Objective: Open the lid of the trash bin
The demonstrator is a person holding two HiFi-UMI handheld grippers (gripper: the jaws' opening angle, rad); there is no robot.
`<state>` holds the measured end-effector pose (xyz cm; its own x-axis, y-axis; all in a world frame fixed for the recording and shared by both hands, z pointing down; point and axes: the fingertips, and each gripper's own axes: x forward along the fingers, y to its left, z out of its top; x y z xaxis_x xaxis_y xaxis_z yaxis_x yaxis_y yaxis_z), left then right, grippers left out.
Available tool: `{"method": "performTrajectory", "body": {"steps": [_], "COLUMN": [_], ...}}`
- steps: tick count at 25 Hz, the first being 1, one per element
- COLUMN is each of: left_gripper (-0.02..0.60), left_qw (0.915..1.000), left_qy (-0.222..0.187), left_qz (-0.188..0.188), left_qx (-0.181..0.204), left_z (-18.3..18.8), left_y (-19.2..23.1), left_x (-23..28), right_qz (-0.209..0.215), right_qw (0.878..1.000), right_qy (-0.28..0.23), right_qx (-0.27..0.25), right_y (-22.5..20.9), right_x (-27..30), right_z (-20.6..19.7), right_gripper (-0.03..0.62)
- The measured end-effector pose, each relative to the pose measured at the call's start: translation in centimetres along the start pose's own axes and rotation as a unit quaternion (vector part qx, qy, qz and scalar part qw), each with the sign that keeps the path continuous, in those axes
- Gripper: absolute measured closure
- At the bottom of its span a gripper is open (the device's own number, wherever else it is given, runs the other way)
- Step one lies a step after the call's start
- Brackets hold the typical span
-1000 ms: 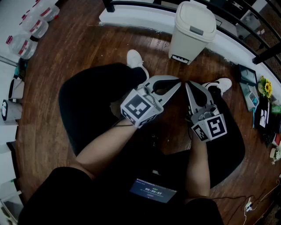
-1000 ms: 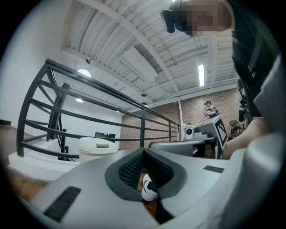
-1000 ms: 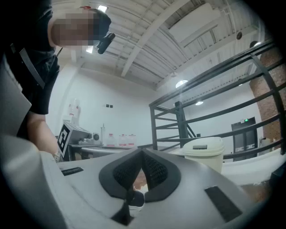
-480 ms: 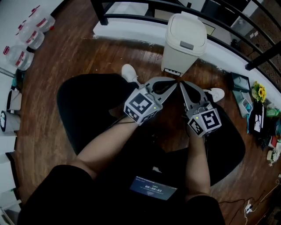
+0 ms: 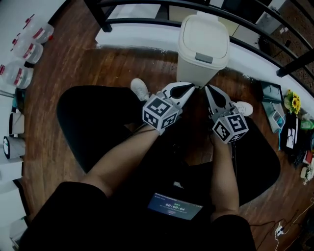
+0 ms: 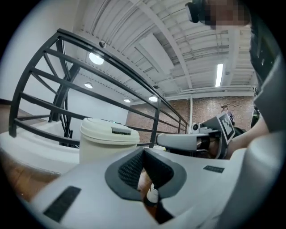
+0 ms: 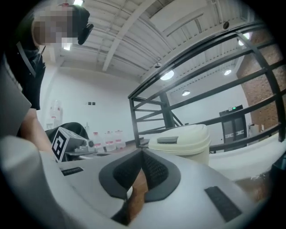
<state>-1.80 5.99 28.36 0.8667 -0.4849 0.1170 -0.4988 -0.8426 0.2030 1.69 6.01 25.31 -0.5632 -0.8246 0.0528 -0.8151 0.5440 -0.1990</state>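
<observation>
A cream trash bin (image 5: 202,49) stands on the wood floor by a white kerb, its lid down, with a grey push tab (image 5: 204,58) at the lid's front. My left gripper (image 5: 193,86) and right gripper (image 5: 206,87) sit side by side just short of the bin's base, both shut and holding nothing. The tips do not touch the bin. In the left gripper view the bin (image 6: 107,138) stands ahead to the left of the shut jaws, with the right gripper (image 6: 187,142) alongside. In the right gripper view the bin (image 7: 181,141) lies straight ahead.
A black metal railing (image 5: 147,5) and a white kerb (image 5: 137,34) run behind the bin. Water bottles (image 5: 22,54) stand at the far left. Small clutter with a yellow flower (image 5: 293,104) lies at the right. The person's white shoes (image 5: 139,89) are just below the grippers.
The bin has come closer in the head view. Both grippers have moved forward to its base and stayed shut.
</observation>
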Motion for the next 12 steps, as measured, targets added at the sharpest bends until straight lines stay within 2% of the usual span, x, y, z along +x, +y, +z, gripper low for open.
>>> {"method": "performTrajectory", "body": {"steps": [5,12], "left_gripper": [0.548,0.548], "left_qw": [0.9993,0.9954], "left_qy": [0.038,0.093], "left_qz": [-0.004,0.005], "left_qx": [0.007,-0.021], "left_z": [-2.4,-6.1], "left_y": [2.4,5.6], "left_x": [4.2,7.9], "right_qz": [-0.012,-0.014], "right_qw": [1.000,0.998], "right_qy": [0.023,0.053], "right_qx": [0.015,0.032], "right_y": [-4.4,-7.9], "right_x": [2.4,5.5], "right_z": [-1.9,-4.8], "right_gripper": [0.572,0.572]}}
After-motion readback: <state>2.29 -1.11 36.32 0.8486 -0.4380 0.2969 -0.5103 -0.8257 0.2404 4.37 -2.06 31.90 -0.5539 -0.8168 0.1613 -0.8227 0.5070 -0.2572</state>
